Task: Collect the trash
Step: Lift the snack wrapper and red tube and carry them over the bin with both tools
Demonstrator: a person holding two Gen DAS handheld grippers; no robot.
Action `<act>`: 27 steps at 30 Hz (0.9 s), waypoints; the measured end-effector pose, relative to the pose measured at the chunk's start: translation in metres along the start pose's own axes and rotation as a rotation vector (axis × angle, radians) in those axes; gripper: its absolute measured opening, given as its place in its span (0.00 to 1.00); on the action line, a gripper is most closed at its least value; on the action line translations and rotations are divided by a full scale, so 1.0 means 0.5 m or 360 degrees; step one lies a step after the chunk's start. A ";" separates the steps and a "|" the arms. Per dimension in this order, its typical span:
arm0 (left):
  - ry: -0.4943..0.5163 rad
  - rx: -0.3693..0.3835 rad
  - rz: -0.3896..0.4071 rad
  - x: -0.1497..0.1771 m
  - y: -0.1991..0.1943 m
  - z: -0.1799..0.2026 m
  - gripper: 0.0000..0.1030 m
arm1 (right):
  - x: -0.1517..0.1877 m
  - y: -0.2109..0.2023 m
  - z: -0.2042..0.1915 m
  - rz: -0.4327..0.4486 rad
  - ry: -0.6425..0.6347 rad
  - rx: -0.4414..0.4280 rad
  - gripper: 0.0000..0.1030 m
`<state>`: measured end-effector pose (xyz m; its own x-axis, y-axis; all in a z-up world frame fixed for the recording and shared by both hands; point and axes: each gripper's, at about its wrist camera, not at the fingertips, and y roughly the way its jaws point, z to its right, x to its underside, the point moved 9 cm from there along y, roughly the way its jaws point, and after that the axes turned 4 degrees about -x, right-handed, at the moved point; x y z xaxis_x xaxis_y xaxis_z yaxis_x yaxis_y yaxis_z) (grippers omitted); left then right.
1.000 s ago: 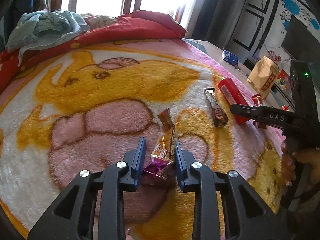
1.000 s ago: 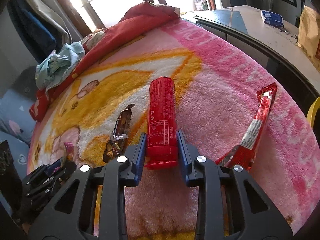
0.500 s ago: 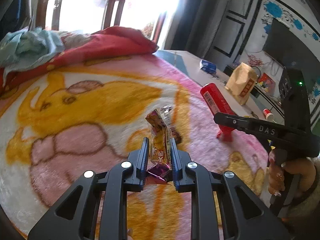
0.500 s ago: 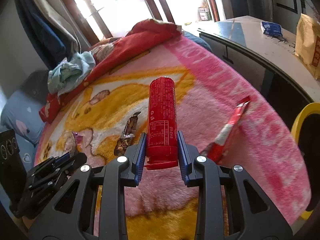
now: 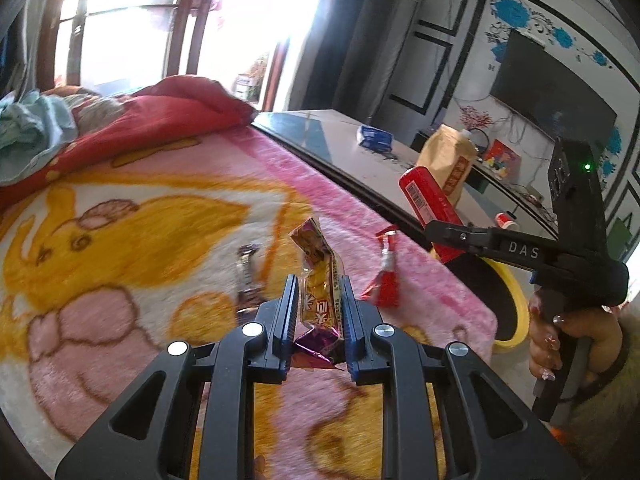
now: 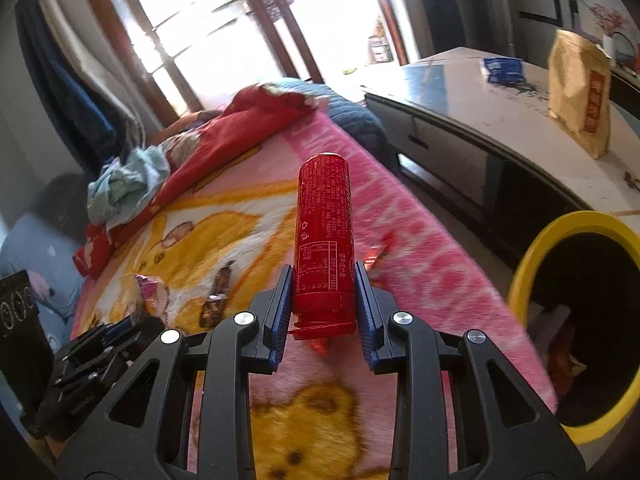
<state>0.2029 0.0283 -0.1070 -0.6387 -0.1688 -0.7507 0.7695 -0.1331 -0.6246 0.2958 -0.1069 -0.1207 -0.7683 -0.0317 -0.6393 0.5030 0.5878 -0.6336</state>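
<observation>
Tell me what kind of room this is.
Most likely a bedroom in a home: a bed under a pink cartoon blanket, a wall-mounted television behind a low cabinet, and a large window.

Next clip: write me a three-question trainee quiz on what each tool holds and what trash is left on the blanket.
1. True or false: the right tool grips a red cylindrical tube.
2. What does the left tool hold: A) a yellow-and-purple snack wrapper, B) a blue packet, C) nothing?
3. Fill in: the yellow-rimmed black bin stands beside the ____.

Key: 1 true; 2 A; 3 bed, past the edge of the pink cartoon blanket, where a brown wrapper and a red wrapper remain.
</observation>
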 end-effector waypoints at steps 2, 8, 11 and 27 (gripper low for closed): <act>0.0020 0.0024 0.0003 -0.003 0.003 0.018 0.19 | -0.004 -0.017 0.026 0.0020 0.0026 0.0030 0.22; 0.0081 0.0094 0.0011 -0.010 0.015 0.072 0.19 | -0.003 -0.052 0.089 0.0058 0.0092 0.0098 0.22; 0.0101 0.0126 0.0008 -0.011 0.023 0.097 0.19 | 0.002 -0.066 0.120 0.0067 0.0128 0.0131 0.22; 0.0239 0.0276 -0.0021 -0.001 0.064 0.223 0.19 | 0.025 -0.139 0.251 0.0136 0.0314 0.0270 0.22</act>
<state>0.2283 -0.0849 -0.1028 -0.6321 -0.0207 -0.7746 0.7424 -0.3026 -0.5978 0.3010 -0.2495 -0.1395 -0.7739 0.1802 -0.6071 0.6159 0.4374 -0.6553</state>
